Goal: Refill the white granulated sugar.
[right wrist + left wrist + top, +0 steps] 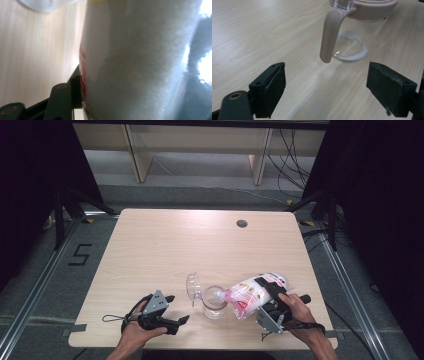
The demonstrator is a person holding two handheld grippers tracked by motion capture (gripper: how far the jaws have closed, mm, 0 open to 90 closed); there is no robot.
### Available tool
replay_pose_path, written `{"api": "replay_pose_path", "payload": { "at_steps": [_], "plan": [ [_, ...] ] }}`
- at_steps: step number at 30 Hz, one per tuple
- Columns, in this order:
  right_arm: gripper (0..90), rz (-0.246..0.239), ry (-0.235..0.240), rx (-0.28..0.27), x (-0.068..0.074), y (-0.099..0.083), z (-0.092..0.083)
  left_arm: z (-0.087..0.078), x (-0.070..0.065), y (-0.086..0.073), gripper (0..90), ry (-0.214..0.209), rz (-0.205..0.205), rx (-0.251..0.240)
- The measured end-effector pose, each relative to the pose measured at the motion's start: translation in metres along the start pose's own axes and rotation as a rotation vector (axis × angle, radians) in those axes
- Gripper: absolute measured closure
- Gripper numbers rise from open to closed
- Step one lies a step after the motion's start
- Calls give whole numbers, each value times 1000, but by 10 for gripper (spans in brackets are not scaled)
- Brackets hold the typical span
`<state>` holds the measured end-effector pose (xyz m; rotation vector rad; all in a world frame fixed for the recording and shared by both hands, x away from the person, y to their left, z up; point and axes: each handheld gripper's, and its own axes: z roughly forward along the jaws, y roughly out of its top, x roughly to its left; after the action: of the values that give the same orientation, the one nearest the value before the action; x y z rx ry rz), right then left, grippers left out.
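— Just right of the glass jar [215, 304], where's your bag [252, 294]?
— Tilted over its rim, clamped in your right tongs [267, 292].
— And left of the jar?
— Your left tongs [176, 312] gape wide, holding nothing, above the desk [165, 245].

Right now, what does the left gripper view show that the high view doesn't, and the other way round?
The left gripper view alone shows, up close, the jar's pale pink handle, its pink rim, a thin white layer on its floor, and the left claw with its jaws wide apart, nothing between them. The high view alone shows the right claw gripping a tilted bag with its mouth over the jar, and the open clear lid. Both share the jar and the wooden table.
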<state>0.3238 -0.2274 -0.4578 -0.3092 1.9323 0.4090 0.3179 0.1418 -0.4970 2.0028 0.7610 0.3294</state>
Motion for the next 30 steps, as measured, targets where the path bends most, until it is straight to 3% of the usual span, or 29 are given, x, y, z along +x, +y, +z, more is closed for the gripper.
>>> {"api": "replay_pose_path", "payload": {
  "at_steps": [1, 3, 4, 7, 8, 9, 12, 14, 15, 17, 18, 19, 20, 21, 23, 24, 25, 27, 29, 30],
  "plan": [
    [446, -24, -2, -2, -2, 0, -1, 0, 0, 0, 154, -2, 1, -6],
    [446, -24, -2, -5, -2, 0, 0, 0, 0, 0, 154, -1, 0, -6],
    [446, 7, 0, 5, 1, 0, 0, 1, 0, 0, 154, -1, -1, -7],
    [447, -6, -1, 9, 0, 0, 0, 0, 0, 0, 154, -1, -1, -7],
    [447, -42, -10, 6, -2, 1, 0, 1, 0, 0, 154, -1, -2, -7],
    [447, -15, -10, 17, 0, 1, 0, 1, -1, 0, 154, 2, -2, -8],
    [448, -17, -7, 16, 1, 2, -2, 1, -1, 0, 154, 3, -6, -12],
    [448, -35, -22, 15, 0, 3, -3, 1, -1, 0, 154, -1, -8, -12],
    [449, -80, -27, 19, -1, 5, -3, 2, -1, -1, 154, -3, -9, -13],
    [449, -65, -28, 25, 0, 5, -3, 2, -1, -1, 154, -4, -7, -14],
    [449, -119, -34, 25, -4, 6, -3, 2, -1, -1, 154, -6, -8, -14],
    [449, -130, -35, 29, -4, 7, -3, 2, -1, -1, 154, -5, -9, -15],
    [450, -109, -30, 33, -2, 6, -3, 2, -1, -1, 154, -5, -8, -14],
    [450, -140, -40, 32, -4, 7, -4, 2, -1, -1, 154, -5, -8, -14],
    [450, -154, -47, 25, -4, 8, -3, 2, -1, -1, 154, -4, -9, -14],
    [451, -123, -38, 32, -2, 8, -3, 2, -1, -1, 154, -3, -8, -14],
    [451, -152, -44, 28, -4, 8, -3, 2, -1, -1, 154, -4, -8, -13],
    [451, -133, -41, 41, -2, 8, -3, 2, 0, -1, 154, 0, -4, -8],
    [451, -178, -56, 34, -4, 10, -4, 2, 0, -1, 154, 0, -4, -8],
    [452, -159, -51, 44, -3, 10, -4, 3, -1, -1, 154, -3, -6, -11]
  ]
}}
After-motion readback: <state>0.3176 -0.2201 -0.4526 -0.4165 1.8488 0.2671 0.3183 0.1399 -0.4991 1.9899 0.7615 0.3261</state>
